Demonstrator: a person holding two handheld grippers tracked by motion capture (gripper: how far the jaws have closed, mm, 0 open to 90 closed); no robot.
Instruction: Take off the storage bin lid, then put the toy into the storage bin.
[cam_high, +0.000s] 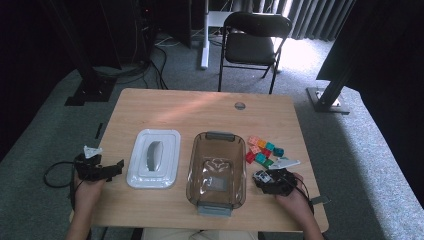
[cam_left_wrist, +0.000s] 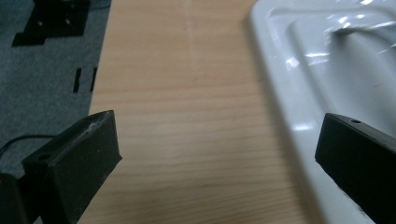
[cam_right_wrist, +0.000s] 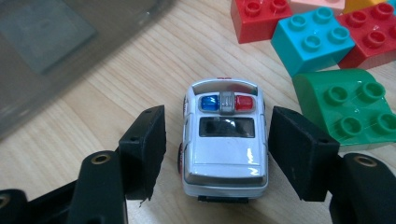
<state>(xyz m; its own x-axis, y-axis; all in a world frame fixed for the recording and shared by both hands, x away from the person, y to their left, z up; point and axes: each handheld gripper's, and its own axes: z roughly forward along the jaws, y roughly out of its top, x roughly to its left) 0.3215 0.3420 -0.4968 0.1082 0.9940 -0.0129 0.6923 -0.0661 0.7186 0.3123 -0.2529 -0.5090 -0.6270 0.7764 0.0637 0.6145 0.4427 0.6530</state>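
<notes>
A small white toy police car (cam_right_wrist: 226, 144) with blue and red roof lights stands on the wooden table (cam_right_wrist: 140, 70), just right of the clear brown container (cam_high: 192, 170). My right gripper (cam_right_wrist: 217, 135) is open and straddles the car: the right pad is almost against its side, and the left pad stands a little off it. From above, the car (cam_high: 261, 176) sits at the tip of that gripper (cam_high: 264, 180). My left gripper (cam_high: 119, 167) hovers at the table's left edge. Nothing is between the wide-open jaws of the left gripper (cam_left_wrist: 219, 140), which point at the white lid (cam_left_wrist: 336, 60).
A cluster of coloured bricks (cam_high: 262, 150) lies beyond the car, the green brick (cam_right_wrist: 350, 107) and teal brick (cam_right_wrist: 313, 39) closest. The white lid (cam_high: 153, 157) lies left of the container. A black chair (cam_high: 255, 40) stands behind the table.
</notes>
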